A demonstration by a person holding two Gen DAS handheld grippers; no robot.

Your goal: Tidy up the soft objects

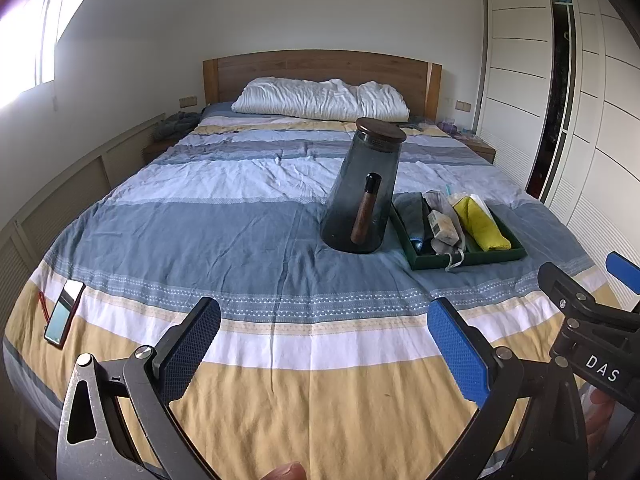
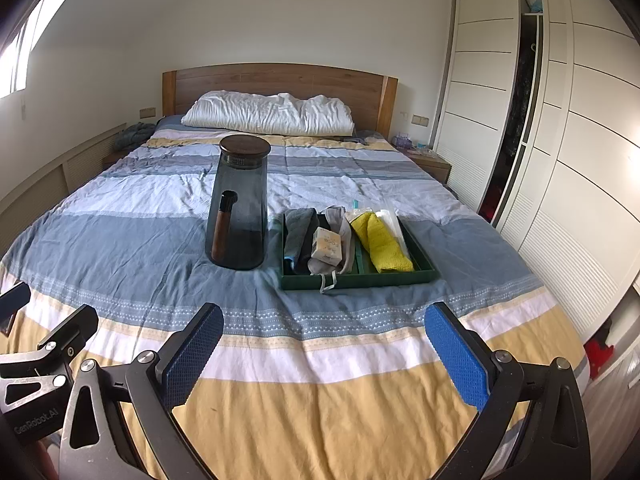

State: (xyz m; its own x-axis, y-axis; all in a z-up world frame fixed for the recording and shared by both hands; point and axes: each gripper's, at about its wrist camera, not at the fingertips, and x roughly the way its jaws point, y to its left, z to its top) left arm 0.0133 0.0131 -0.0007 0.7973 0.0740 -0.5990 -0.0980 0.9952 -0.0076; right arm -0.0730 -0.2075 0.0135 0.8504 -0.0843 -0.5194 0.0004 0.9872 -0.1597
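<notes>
Striped bedding (image 2: 320, 400) carries everything. Left of the tray (image 2: 360, 278): phone (image 1: 64, 312), then jug (image 2: 238, 204). Inside the tray: socks (image 2: 320, 236), yellow cloth (image 2: 382, 242). Near it, left hand-held gripper (image 1: 324, 356) and right hand-held gripper (image 2: 324, 356) hover spread, empty.

Both grippers hover side by side above the bed's (image 1: 280, 400) foot end. Left gripper (image 1: 324, 354) and right gripper (image 2: 326, 354) have jaws spread wide, holding nothing.
</notes>
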